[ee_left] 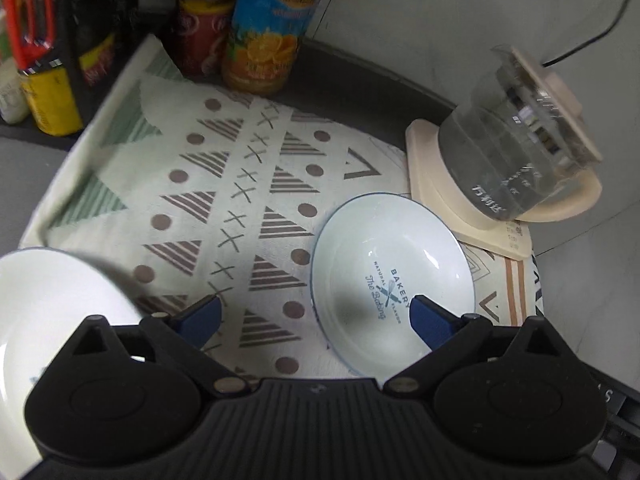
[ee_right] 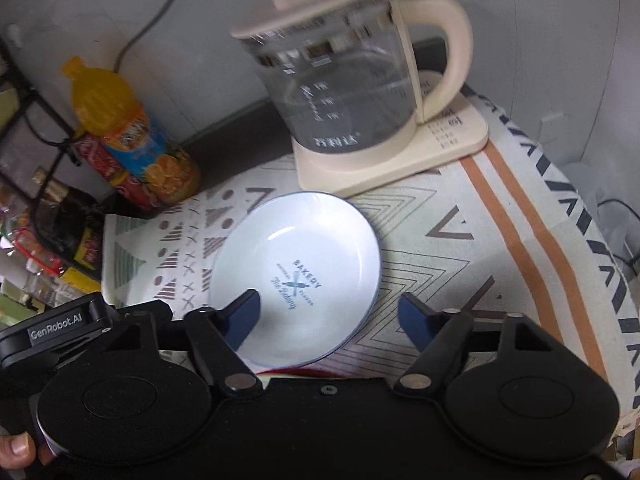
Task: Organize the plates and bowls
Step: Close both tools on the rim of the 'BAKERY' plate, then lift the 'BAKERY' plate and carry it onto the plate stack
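Observation:
A white plate with a blue rim and "BAKERY" print (ee_left: 390,280) lies on the patterned cloth; it also shows in the right wrist view (ee_right: 298,276). A second white dish (ee_left: 52,320) sits at the lower left of the left wrist view, partly hidden by the gripper body. My left gripper (ee_left: 316,320) is open and empty above the cloth, its right finger over the plate's near edge. My right gripper (ee_right: 330,318) is open and empty, its left finger over the plate and its right finger over the cloth beside it.
A glass electric kettle (ee_right: 340,76) on a cream base (ee_right: 440,148) stands behind the plate, also in the left wrist view (ee_left: 516,136). An orange juice bottle (ee_right: 132,132), a red can (ee_left: 200,24) and other bottles stand at the back left. A wall is behind.

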Available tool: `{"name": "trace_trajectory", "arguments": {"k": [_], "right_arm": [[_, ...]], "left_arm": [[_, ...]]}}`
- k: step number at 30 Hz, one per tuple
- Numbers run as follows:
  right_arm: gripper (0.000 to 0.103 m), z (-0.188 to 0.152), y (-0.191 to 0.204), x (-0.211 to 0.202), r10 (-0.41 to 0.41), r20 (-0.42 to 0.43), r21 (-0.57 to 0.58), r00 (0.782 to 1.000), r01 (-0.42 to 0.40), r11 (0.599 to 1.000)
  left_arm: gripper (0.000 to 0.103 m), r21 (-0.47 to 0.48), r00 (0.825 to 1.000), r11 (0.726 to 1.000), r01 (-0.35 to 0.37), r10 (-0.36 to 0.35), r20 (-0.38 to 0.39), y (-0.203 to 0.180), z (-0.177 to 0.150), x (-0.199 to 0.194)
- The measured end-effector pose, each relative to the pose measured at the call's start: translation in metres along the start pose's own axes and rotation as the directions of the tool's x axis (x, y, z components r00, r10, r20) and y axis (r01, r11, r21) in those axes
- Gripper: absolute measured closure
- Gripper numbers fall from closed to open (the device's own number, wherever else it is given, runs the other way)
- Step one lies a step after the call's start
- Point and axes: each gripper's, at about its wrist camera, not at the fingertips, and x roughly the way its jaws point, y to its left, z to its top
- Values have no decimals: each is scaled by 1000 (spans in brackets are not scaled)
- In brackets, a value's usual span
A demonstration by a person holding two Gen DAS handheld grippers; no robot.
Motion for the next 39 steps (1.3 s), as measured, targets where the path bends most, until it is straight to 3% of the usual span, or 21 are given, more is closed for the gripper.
{"name": "trace_trajectory", "arguments": {"k": [5,9,13,19,31,34,39], "right_arm": [[49,12,-9,25,-39,-74,20,997,40,999],[62,21,-19,44,-59,-139,46,989,66,997],[66,25,-27,60,-33,-192,85,981,50,995],[78,27,-36,80,-17,-252,134,967,52,990],[87,29,-39,107,14,-331,153,944,39,987],[89,29,-39,107,17,-327,150,945,34,988],[93,30,-32,88,28,-238,102,971,-4,995]], "left_arm": [[18,-21,997,1000,-11,9,-78,1,7,33],[41,-60,992,998,-18,10,-124,5,11,51],[60,-93,987,996,-16,0,-162,9,12,64],[76,-90,981,996,0,-18,-195,7,14,74],[90,-75,979,997,28,-43,-202,2,17,86],[90,-77,980,996,42,-56,-192,4,19,81],[90,-66,988,995,69,-77,-131,8,22,61]]}}
